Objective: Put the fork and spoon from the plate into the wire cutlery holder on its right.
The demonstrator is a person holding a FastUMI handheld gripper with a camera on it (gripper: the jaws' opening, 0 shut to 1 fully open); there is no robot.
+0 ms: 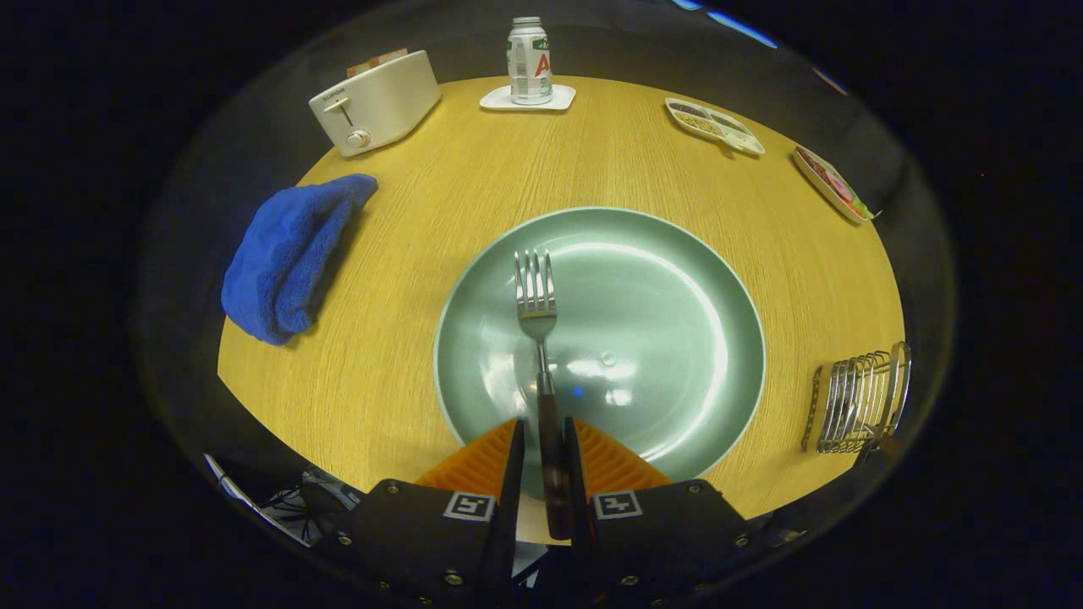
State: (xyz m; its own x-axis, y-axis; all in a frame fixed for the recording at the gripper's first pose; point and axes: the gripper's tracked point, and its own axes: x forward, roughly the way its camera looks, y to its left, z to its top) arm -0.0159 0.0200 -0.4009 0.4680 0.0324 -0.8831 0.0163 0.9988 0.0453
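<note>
Gripper (542, 440) fingers closed on fork (536, 296) handle above green plate (728, 279); long overhang risks pivoting, snagging wire cutlery holder (859, 402).

The camera rides on the gripper (543, 440), looking forward and steeply down along its two fingers from close above the plate (677, 254). Its wide fisheye takes in the whole round table (609, 152), edge to edge.

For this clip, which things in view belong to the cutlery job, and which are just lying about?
Job: fork, handle clamped between the gripper fingers; green plate; wire cutlery holder.

Lying about: toaster, blue cloth, can on a coaster, two snack trays.
</note>
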